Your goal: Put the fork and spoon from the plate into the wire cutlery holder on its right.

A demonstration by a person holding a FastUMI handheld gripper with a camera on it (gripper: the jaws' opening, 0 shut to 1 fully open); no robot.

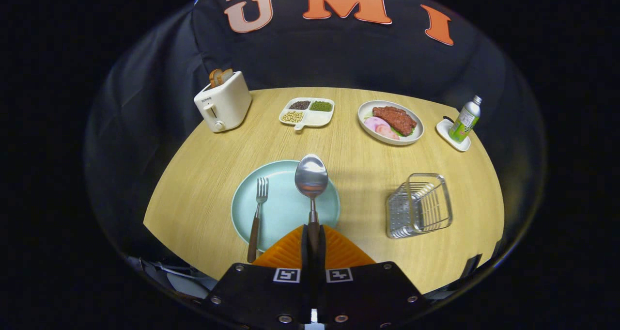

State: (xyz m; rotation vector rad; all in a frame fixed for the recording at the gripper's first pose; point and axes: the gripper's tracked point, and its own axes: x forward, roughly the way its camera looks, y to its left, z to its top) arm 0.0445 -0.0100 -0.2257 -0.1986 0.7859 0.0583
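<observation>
While the tool (313, 233) grips the spoon (311, 180) handle, bowl pointing straight ahead, long axis along the fingers

The spoon (311, 182) is clamped by its handle between the closed fingers of the gripper (313, 240), its bowl raised over the pale green plate (286, 205). Open tabletop (363, 175) is seen between the plate and the wire cutlery holder (419, 205) to the right, whose open top is unblocked. The fork (257, 213) is laid on the plate's left side, away from that stretch. The toaster (223, 102), divided dish (307, 112), food plate (391, 121) and bottle (464, 119) are ranged well beyond.
</observation>
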